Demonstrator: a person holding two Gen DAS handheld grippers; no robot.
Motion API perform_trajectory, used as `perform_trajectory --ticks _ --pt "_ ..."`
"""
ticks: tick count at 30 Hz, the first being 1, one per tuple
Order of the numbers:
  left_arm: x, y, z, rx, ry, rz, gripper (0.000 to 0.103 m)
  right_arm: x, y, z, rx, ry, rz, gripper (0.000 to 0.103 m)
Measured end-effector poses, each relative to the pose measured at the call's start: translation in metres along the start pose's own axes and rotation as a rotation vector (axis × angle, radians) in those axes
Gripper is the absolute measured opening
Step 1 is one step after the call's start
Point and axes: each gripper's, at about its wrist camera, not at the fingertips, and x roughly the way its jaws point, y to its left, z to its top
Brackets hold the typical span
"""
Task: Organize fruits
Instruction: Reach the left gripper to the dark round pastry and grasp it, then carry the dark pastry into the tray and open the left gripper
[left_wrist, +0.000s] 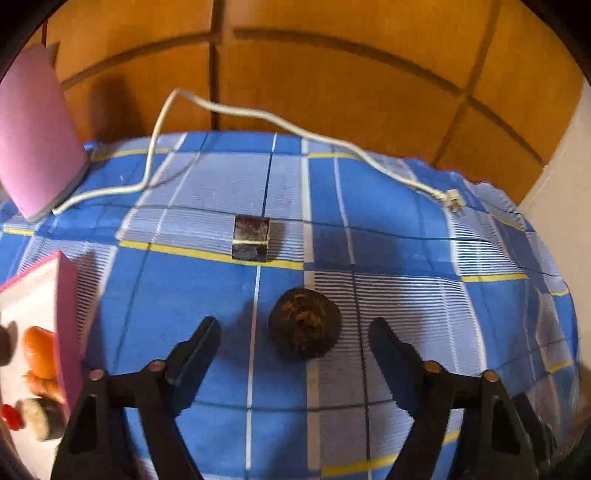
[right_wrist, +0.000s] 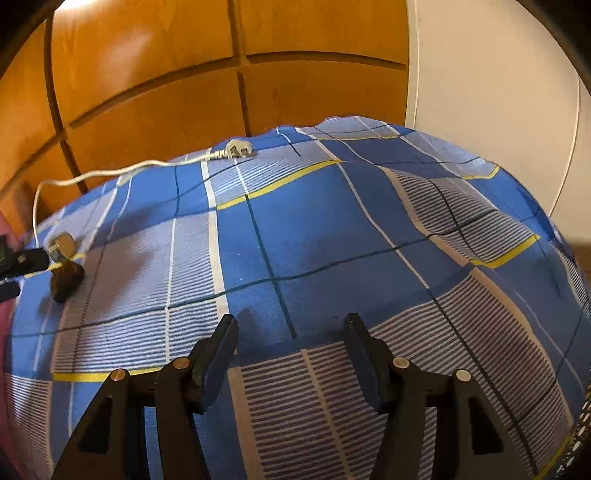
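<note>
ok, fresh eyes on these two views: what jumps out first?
The blue plaid cloth fills both views. In the left wrist view a dark round fruit lies just ahead of the left tongs, untouched, between their open tips. A white cord loops along the far edge; a pink box sits at left.

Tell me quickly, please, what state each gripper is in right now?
Left gripper: open, holding nothing; dark round fruit lies between the jaws.
Right gripper: open, empty.
</note>
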Motion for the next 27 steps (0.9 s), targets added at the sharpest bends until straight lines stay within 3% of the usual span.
perform_trajectory --ticks 5,9,27 --pt "0.021 -0.004 -0.004 0.017 0.000 0.031 0.068 0.003 0.002 0.000 -0.010 0.006 -0.026 0.061" --pt "0.023 -0.011 -0.010 0.086 -0.062 0.073 0.047 0.001 0.004 -0.001 -0.019 0.001 -0.040 0.062" --pt "-0.025 0.005 -0.039 0.052 -0.083 0.008 0.047 0.002 0.005 -0.001 -0.026 -0.002 -0.047 0.062"
